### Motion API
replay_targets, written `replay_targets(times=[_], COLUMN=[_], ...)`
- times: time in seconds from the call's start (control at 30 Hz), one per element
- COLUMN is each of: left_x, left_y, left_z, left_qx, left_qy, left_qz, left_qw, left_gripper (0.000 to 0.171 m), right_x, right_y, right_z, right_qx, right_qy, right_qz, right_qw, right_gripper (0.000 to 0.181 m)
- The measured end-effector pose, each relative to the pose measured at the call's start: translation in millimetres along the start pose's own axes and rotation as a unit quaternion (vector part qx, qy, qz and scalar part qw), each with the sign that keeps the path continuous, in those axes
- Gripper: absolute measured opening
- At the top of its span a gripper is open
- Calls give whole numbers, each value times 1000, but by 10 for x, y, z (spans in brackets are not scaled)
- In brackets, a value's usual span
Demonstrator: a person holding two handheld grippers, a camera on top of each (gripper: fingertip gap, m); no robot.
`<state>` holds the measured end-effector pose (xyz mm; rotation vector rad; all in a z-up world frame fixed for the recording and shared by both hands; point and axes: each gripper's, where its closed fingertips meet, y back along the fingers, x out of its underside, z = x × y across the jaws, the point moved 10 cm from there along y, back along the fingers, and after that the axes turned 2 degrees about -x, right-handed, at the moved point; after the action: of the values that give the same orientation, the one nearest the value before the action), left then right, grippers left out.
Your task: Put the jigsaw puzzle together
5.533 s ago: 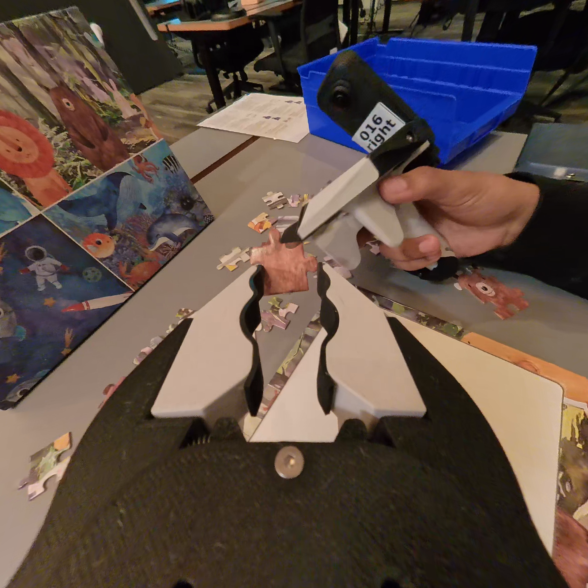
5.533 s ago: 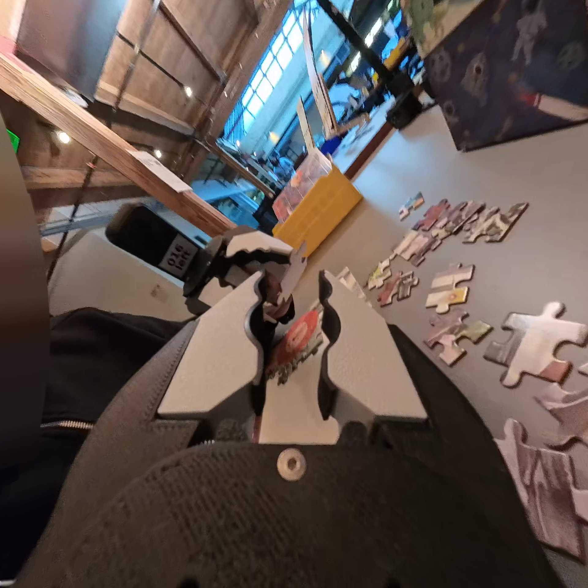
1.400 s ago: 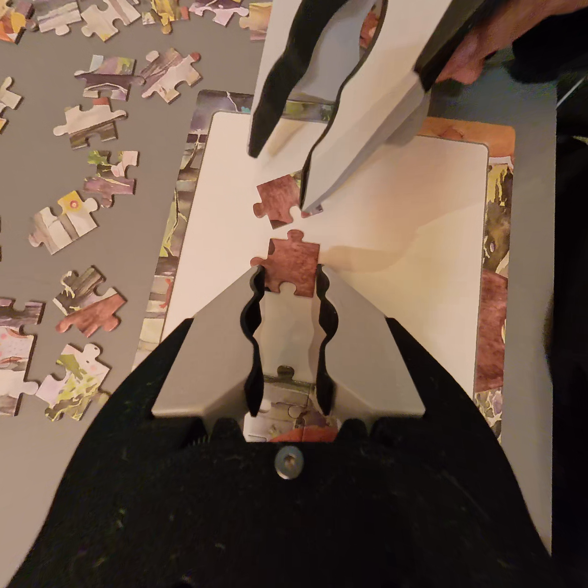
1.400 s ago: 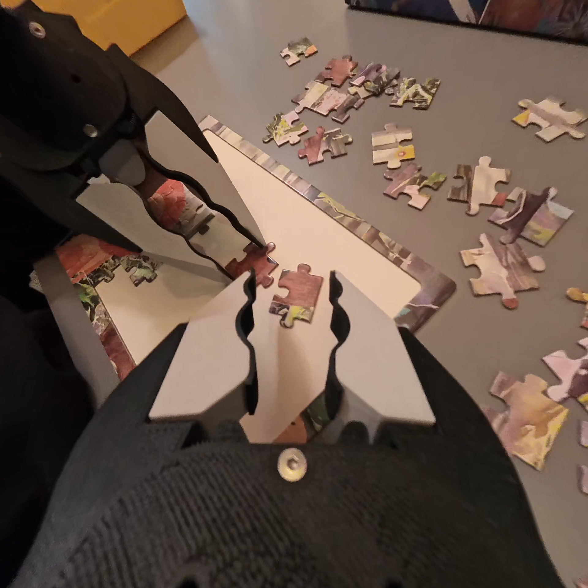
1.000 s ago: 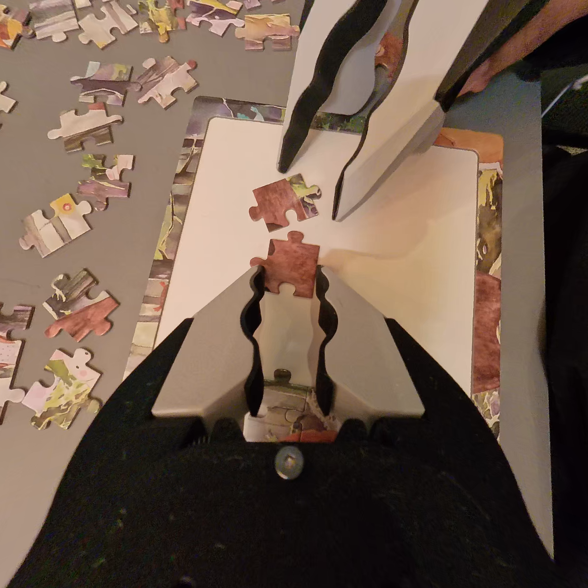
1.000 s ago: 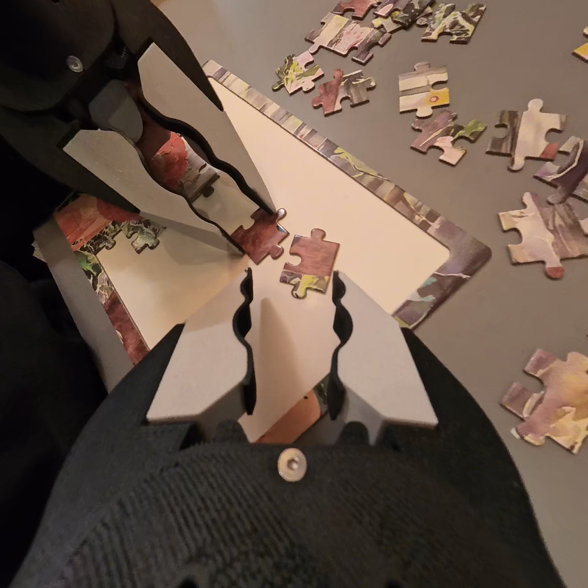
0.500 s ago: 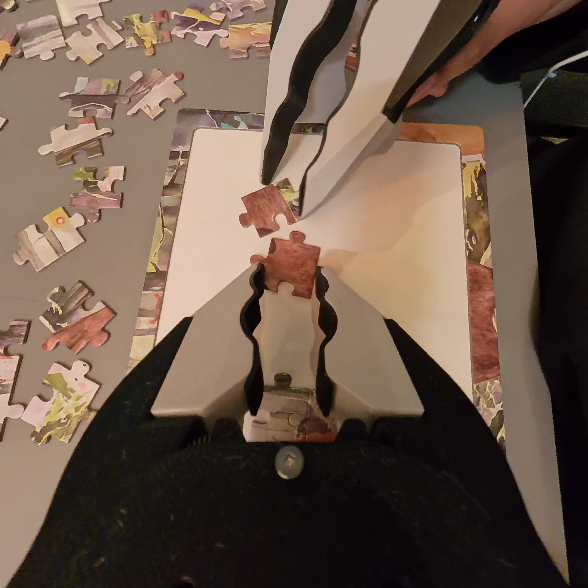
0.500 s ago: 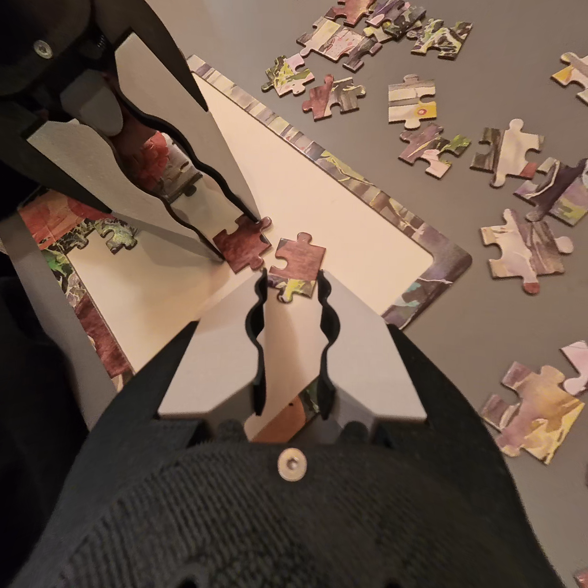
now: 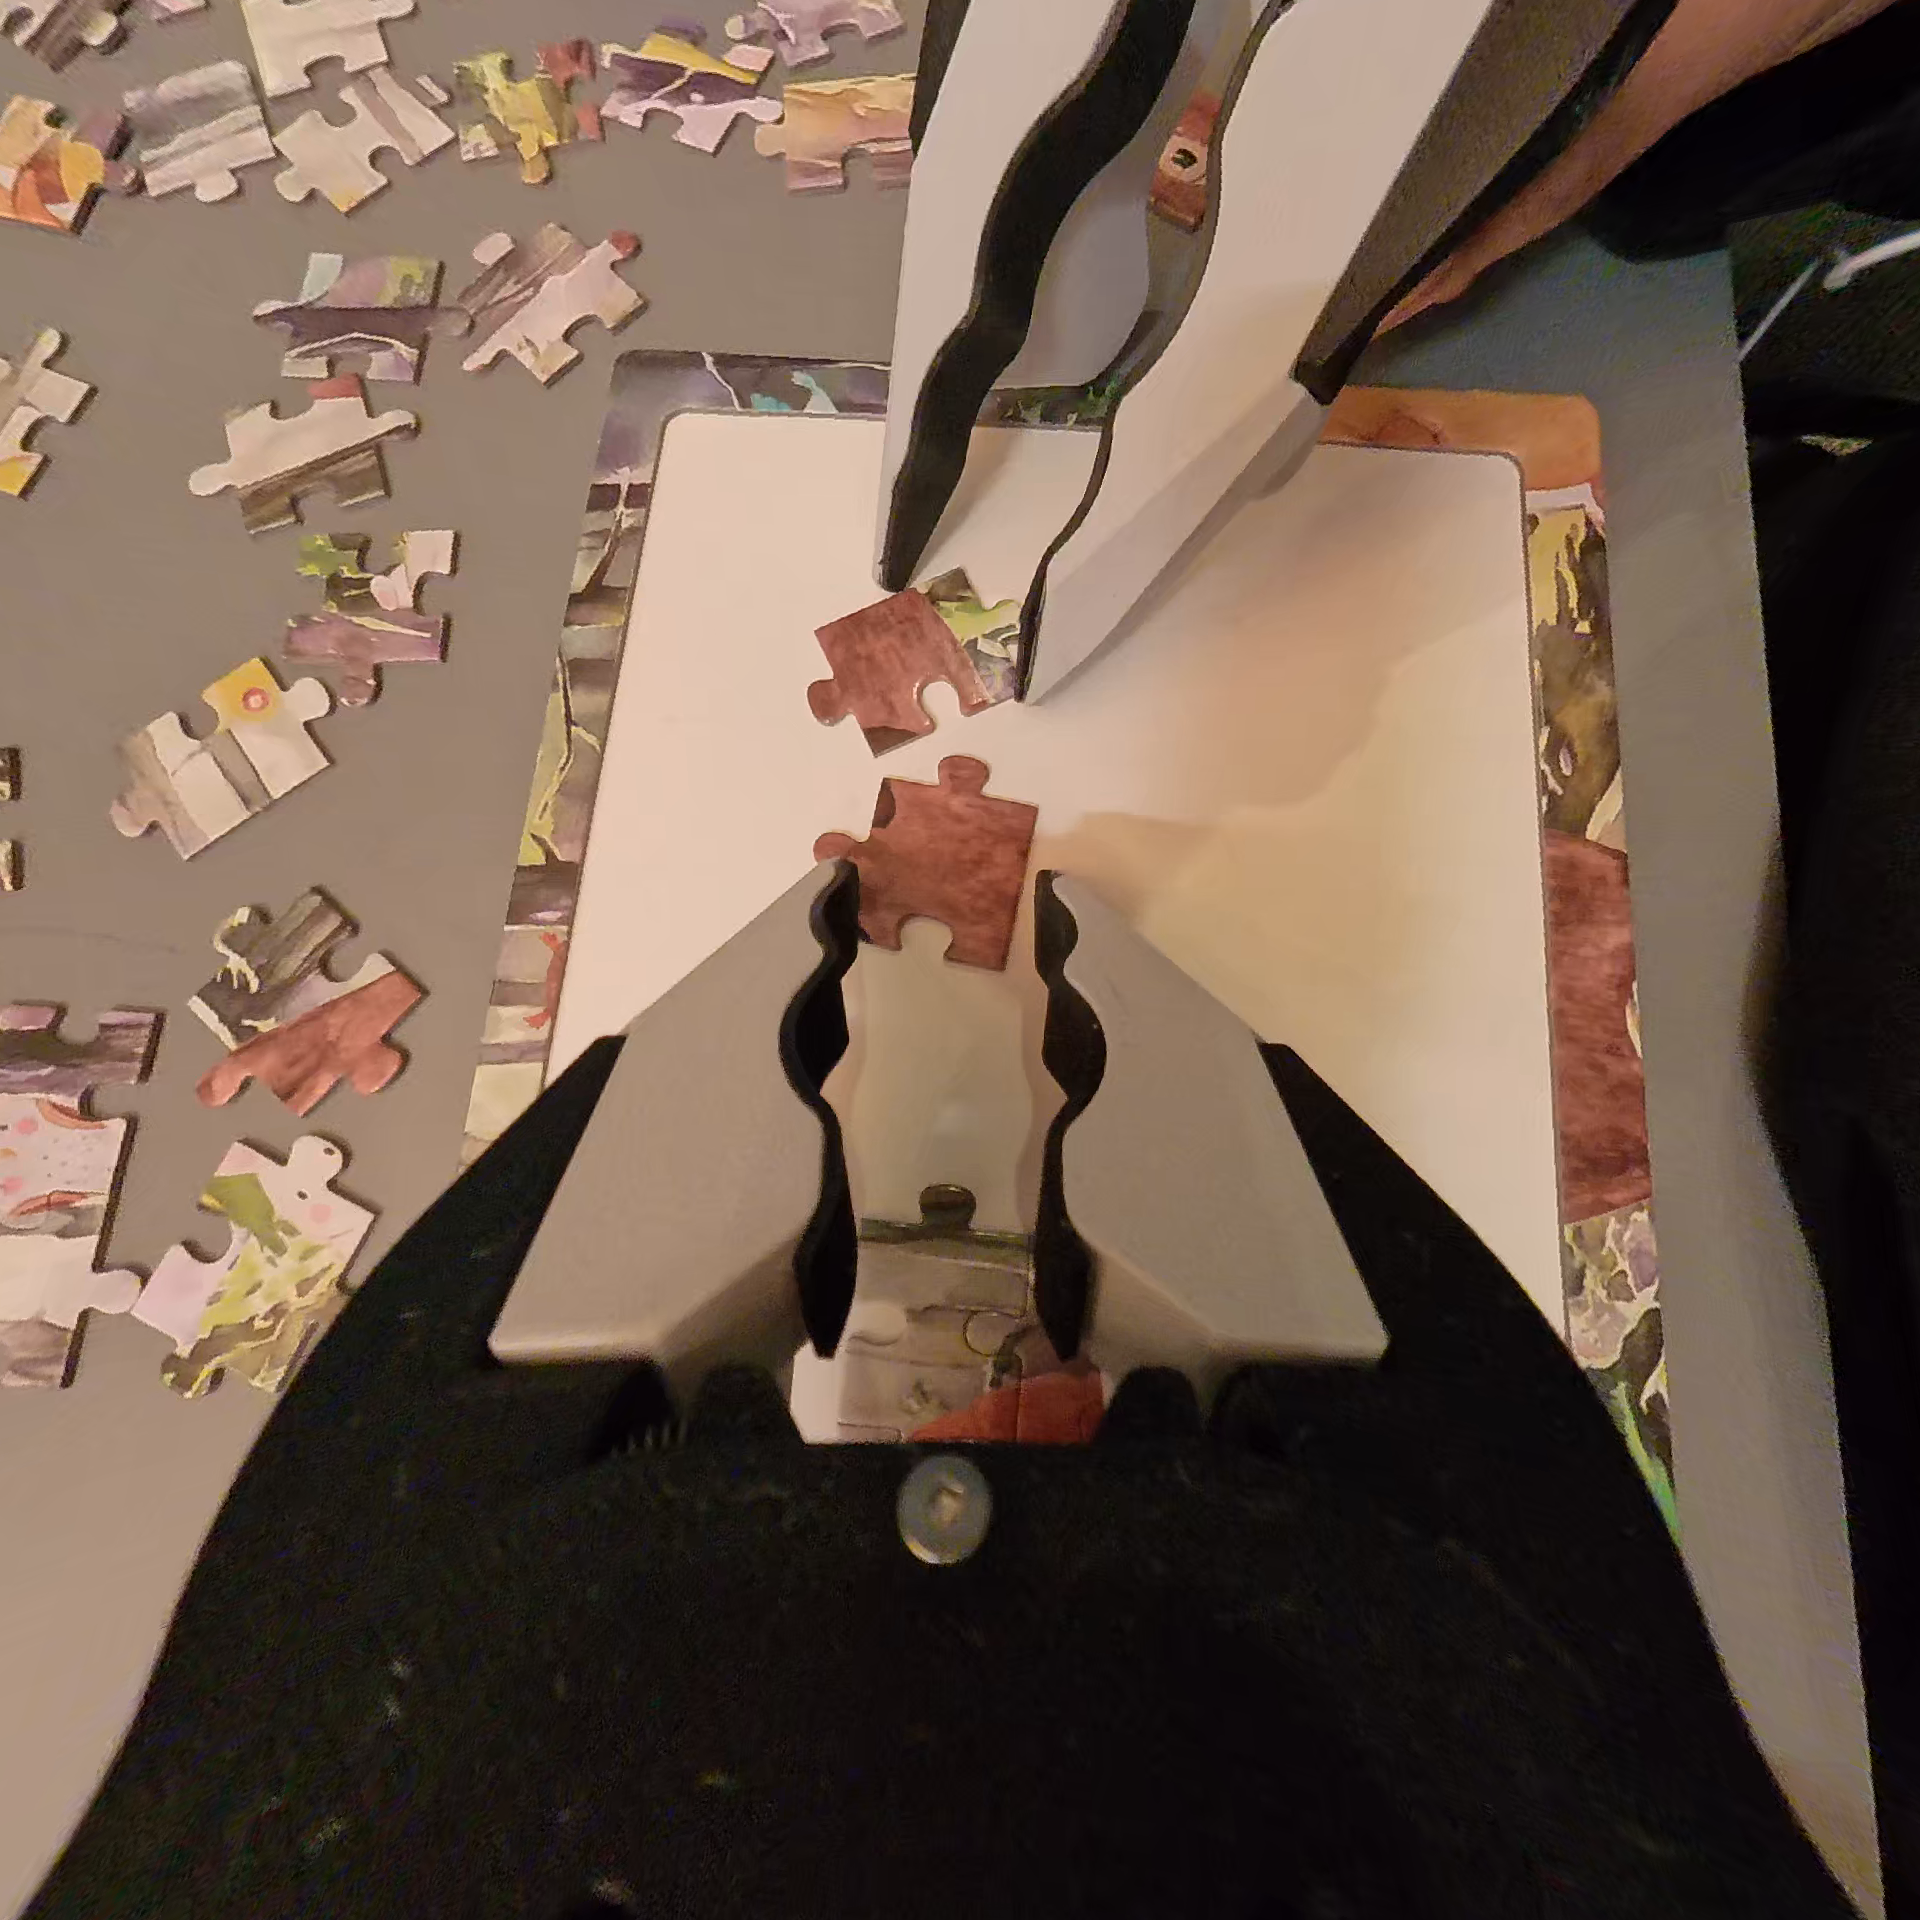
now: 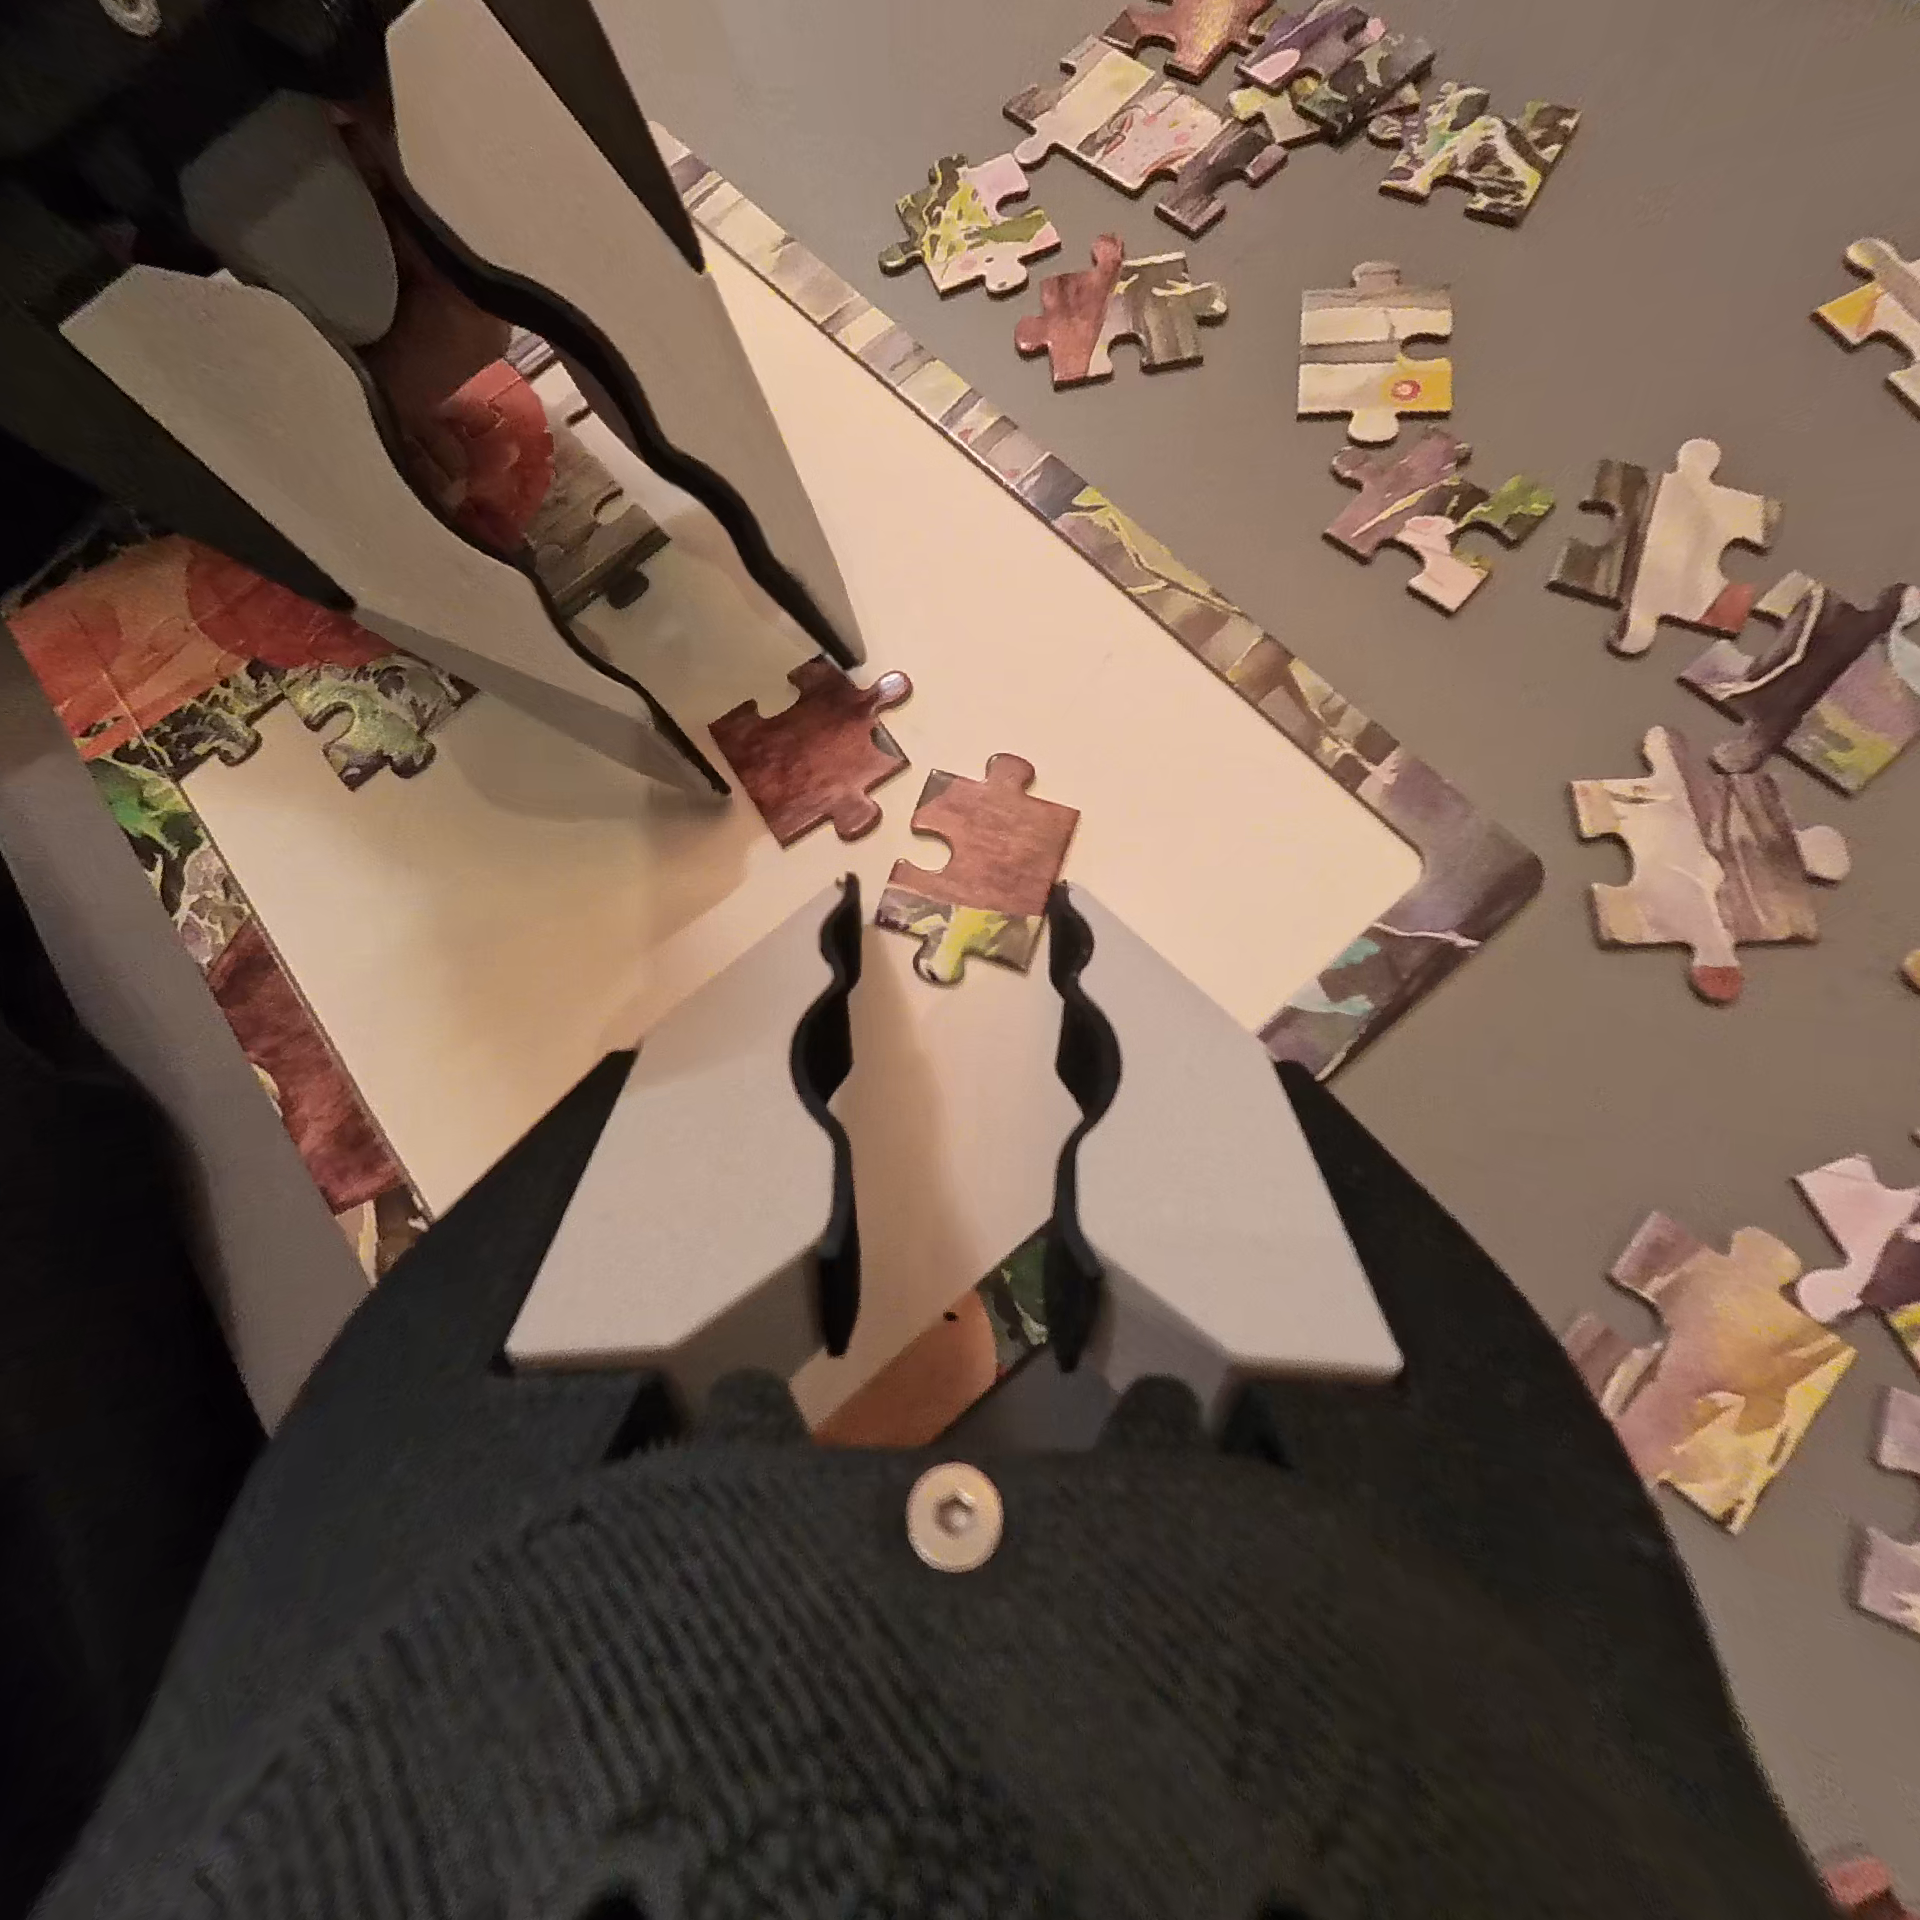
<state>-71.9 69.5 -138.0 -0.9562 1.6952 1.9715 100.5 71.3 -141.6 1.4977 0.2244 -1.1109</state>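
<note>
My left gripper (image 9: 940, 883) is shut on a brown puzzle piece (image 9: 951, 873) and holds it low over the white puzzle board (image 9: 1299, 727). My right gripper (image 10: 953, 894) is shut on a brown-and-green piece (image 10: 982, 862). It shows opposite in the left wrist view (image 9: 961, 629), with its piece (image 9: 904, 665) just beyond the brown one. The two pieces sit a small gap apart near the board's middle, not joined. The left gripper (image 10: 784, 722) and its piece (image 10: 810, 758) also show in the right wrist view.
The board has a printed frame (image 10: 1382, 790), with joined pieces at one end (image 10: 343, 717). Several loose pieces (image 9: 301, 1039) lie on the grey table (image 9: 468, 727) beside it, also in the right wrist view (image 10: 1714, 862). A sleeve and hand show behind the right gripper. About 5 centimetres separates my left fingertips from my right.
Both grippers came down from the air to the board. In the last second the right gripper went from open to shut on the brown-and-green piece and brought it closer to the brown piece.
</note>
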Motion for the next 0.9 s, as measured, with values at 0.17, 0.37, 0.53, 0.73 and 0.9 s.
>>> replay_targets(times=[0.17, 0.37, 0.53, 0.73, 0.9], left_x=[17, 12, 10, 10, 10], left_y=[-14, -22, -31, -33, -33], left_z=[14, -1, -14, -18, -21], left_qx=[-2, 1, 8, 5, 3], left_qy=[8, 12, 16, 17, 17], left_qz=[7, 5, 5, 6, 7], left_qw=[1000, 1000, 1000, 1000, 1000], left_gripper=[32, 29, 29, 29, 29], right_x=[-11, -37, -48, -49, -49], right_y=[-10, -16, 13, 25, 25], right_z=[27, 97, 166, 236, 295], right_qx=[18, 29, 25, 21, 8], right_qy=[6, -27, -49, -53, -50], right_qz=[8, 18, 40, 55, 62], right_qw=[1000, 999, 998, 997, 997], right_gripper=[33, 42, 50, 55, 56])
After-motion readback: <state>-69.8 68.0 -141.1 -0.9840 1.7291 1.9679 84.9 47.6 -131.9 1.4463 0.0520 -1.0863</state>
